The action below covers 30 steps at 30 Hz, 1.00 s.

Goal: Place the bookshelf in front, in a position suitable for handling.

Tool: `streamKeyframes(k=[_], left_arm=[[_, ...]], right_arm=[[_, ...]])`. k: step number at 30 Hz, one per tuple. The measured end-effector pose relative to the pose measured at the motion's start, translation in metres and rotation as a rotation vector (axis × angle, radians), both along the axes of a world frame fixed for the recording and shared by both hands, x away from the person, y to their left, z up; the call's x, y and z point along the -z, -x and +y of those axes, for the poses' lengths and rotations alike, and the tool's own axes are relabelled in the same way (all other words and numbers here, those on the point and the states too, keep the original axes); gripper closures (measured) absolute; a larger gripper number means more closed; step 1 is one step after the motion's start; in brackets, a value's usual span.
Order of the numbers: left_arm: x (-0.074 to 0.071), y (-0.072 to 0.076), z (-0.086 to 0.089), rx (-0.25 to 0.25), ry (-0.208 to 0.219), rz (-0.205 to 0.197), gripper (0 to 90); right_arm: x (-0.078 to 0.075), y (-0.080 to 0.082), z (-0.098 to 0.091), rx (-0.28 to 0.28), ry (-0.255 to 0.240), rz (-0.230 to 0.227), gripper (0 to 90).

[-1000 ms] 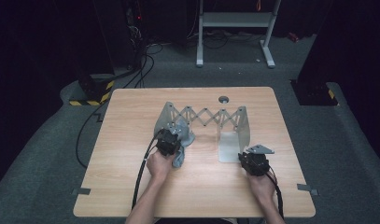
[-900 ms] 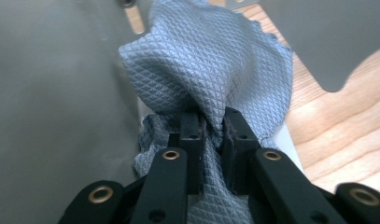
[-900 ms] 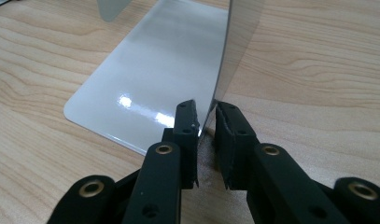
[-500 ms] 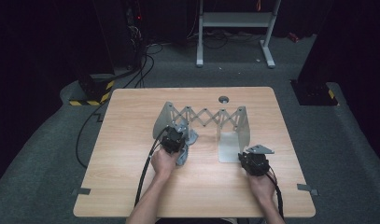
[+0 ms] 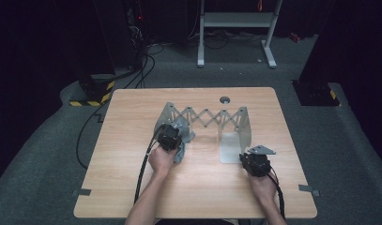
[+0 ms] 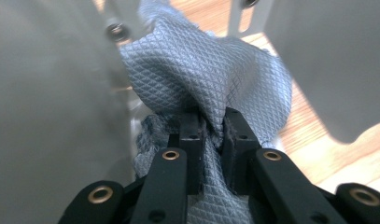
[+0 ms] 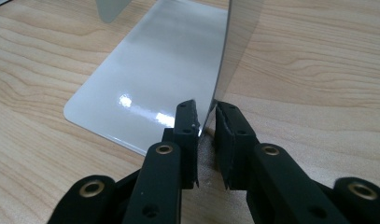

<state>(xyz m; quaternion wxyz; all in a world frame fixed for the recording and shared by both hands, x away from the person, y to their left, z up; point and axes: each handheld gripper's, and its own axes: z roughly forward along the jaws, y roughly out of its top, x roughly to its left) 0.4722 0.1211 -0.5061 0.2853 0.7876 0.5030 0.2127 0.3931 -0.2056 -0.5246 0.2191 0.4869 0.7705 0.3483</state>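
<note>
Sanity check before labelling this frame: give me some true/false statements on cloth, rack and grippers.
1. The left gripper pinches the grey cloth. True.
2. The right gripper holds a sponge. False: its jaws grip the edge of the metal rack's upright end plate.
3. The rack has a scissor lattice between two end plates. True.
4. The cloth lies at the rack's right end. False: it is at the left end.
</note>
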Motion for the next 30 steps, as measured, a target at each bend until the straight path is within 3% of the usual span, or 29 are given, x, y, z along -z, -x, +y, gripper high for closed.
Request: streamKeyframes(k=[7,15,18,21,24,30], left_arm=[[0.0,-0.006,-0.017,0.066,-0.001,-0.003,80.0],[-0.002,-0.009,-0.001,0.004,0.001,0.011,80.0],[-0.001,-0.009,0.0,0.007,0.0,0.012,80.0],[0.0,-0.008,-0.007,0.048,0.025,0.002,80.0],[0.001,-0.007,-0.015,0.078,0.004,-0.007,80.0],[0.001,-0.011,-0.009,0.048,0.009,-0.001,80.0]], right_arm=[[0.0,0.0,0.0,-0.001,-0.001,0.0,79.3],[0.0,0.0,0.0,-0.002,-0.003,0.0,79.3],[0.0,0.0,0.0,-0.001,-0.003,0.0,79.3],[0.0,0.0,0.0,-0.002,-0.002,0.0,79.3],[0.0,0.0,0.0,-0.001,-0.002,0.0,79.3],[0.0,0.0,0.0,-0.001,-0.002,0.0,79.3]])
